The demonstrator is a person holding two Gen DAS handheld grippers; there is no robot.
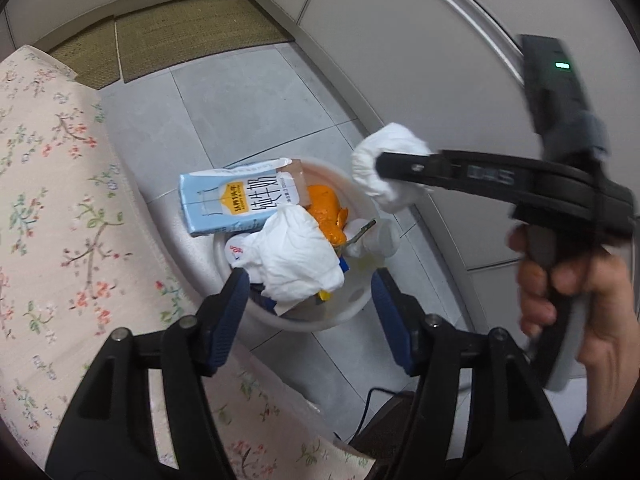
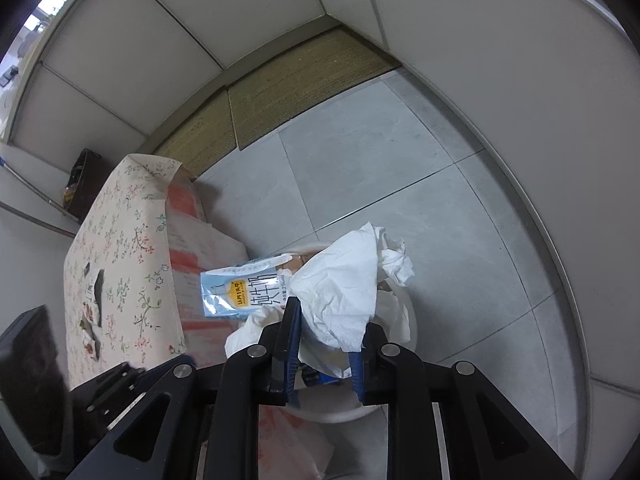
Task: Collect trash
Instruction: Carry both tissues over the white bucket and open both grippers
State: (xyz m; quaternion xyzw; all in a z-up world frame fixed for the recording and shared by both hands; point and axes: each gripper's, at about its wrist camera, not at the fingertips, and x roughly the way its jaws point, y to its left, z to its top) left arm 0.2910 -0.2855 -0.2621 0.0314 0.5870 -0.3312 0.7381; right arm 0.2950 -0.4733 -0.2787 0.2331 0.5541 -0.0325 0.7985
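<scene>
A white trash bin [image 1: 352, 304] stands on the floor beside the table. It holds a blue milk carton [image 1: 236, 204], orange peel [image 1: 326, 212] and a crumpled white tissue [image 1: 296, 256]. My left gripper [image 1: 308, 304] is open and empty above the bin's near rim. My right gripper [image 2: 328, 344] is shut on a crumpled white tissue [image 2: 344, 288], held over the bin [image 2: 412, 320]. In the left wrist view that tissue [image 1: 388, 168] hangs from the right gripper [image 1: 380, 166] above the bin's far right side. The carton [image 2: 240, 288] also shows in the right wrist view.
A table with a floral cloth [image 1: 52, 208] lies left of the bin, with small dark scraps [image 2: 94, 312] on it. Grey floor tiles [image 1: 240, 104], a woven mat [image 1: 192, 36] and white wall panels [image 1: 440, 60] surround the bin. A black cable [image 1: 368, 408] runs below.
</scene>
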